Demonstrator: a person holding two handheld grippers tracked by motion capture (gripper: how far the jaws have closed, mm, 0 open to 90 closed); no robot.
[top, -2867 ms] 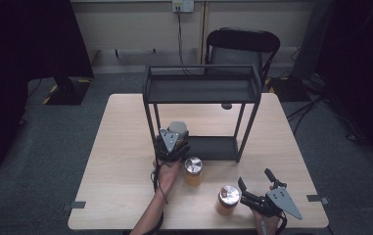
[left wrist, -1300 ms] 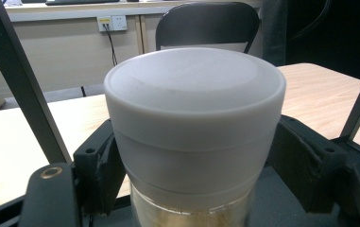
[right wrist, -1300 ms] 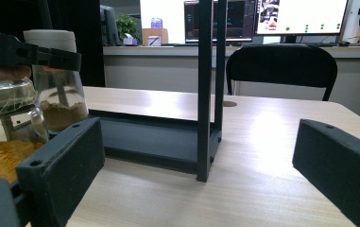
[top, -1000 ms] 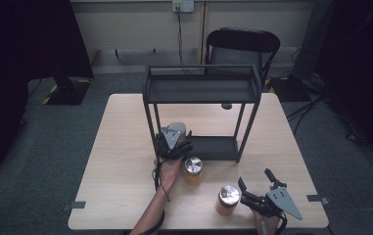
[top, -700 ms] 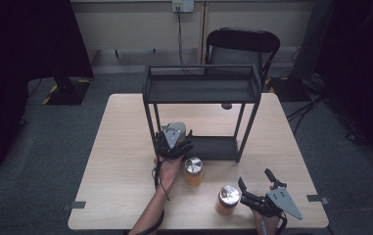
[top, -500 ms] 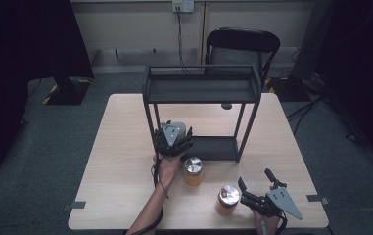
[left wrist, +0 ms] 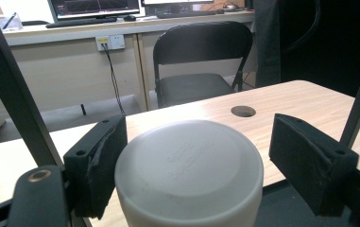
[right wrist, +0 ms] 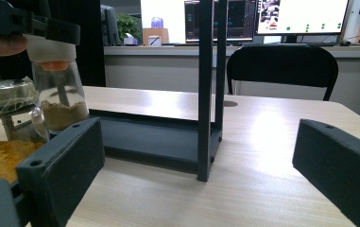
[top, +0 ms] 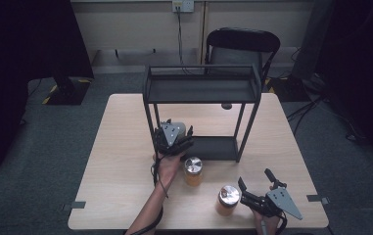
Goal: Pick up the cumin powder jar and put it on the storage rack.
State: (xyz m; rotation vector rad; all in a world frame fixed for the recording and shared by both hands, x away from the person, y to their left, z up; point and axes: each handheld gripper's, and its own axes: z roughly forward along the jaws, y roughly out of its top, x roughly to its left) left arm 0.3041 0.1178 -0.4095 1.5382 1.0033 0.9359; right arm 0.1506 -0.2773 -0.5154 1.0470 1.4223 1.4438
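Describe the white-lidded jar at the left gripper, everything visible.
The jar is clear glass, upright, with a round matte white lid bearing faint embossed lettering. An orange band shows under the lid and tan powder fills the lower part. It stands on the rack's dark bottom shelf at its front left corner. The left gripper straddles the lid; its jaws have just been opening: one pad sits at the lid's edge, the other stands clear.
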